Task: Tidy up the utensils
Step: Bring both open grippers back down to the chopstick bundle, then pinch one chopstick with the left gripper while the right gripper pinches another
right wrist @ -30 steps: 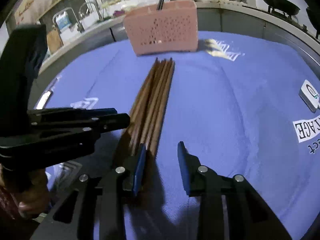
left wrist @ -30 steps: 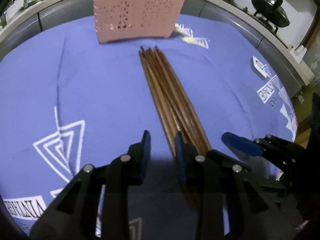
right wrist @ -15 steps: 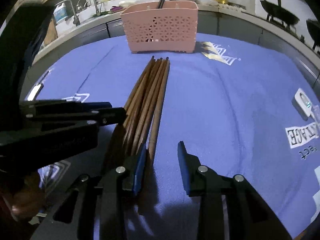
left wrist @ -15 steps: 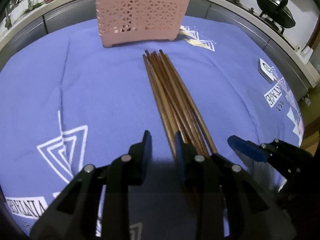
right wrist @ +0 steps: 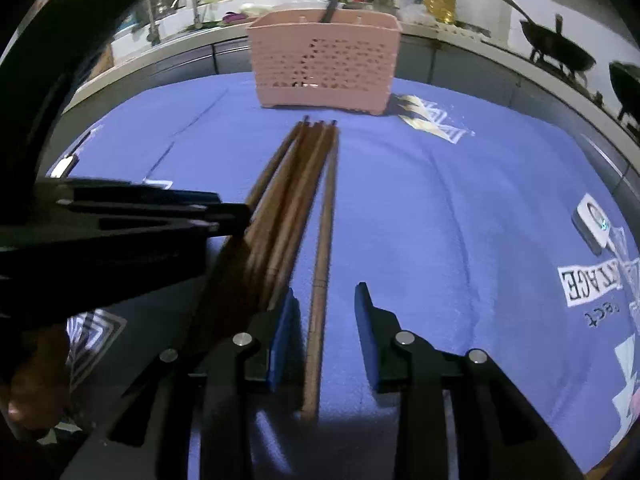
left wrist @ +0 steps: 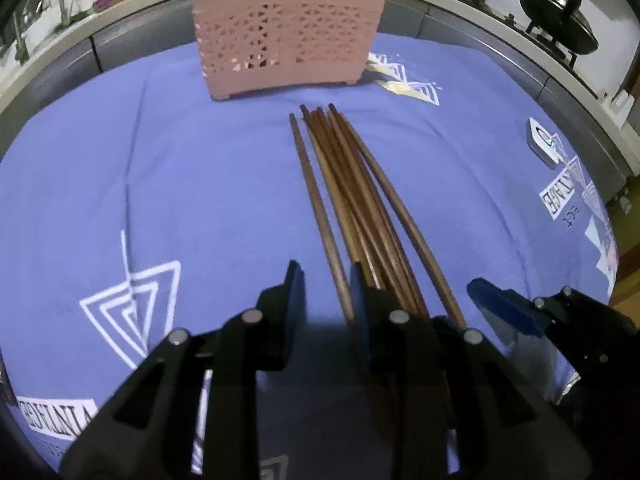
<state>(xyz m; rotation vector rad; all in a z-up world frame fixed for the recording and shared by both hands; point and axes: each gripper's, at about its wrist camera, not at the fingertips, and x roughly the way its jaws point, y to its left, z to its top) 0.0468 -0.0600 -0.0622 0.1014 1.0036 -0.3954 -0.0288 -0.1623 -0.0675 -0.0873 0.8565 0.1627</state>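
Note:
A bundle of several brown wooden chopsticks point(left wrist: 352, 196) lies lengthwise on the blue cloth, pointing at a pink perforated utensil basket point(left wrist: 286, 36). One chopstick point(left wrist: 318, 208) has split off to the left; its near end lies between my left gripper's open jaws point(left wrist: 326, 284). In the right wrist view, one chopstick point(right wrist: 324, 248) lies apart on the right of the bundle point(right wrist: 288, 204), between my right gripper's open jaws point(right wrist: 326, 300). The basket point(right wrist: 324, 64) stands at the far end, with a dark utensil in it. The right gripper's tip point(left wrist: 492, 300) shows at the left view's lower right.
A blue cloth point(left wrist: 160, 184) with white printed patterns covers the table. A small white device point(left wrist: 542, 142) lies on its right side. A counter with a sink point(right wrist: 180, 12) and woks point(left wrist: 556, 20) runs behind the table.
The bundle has spread: one chopstick has separated on its left side and one on its right. Both grippers have shifted so a single stick lies between each pair of jaws.

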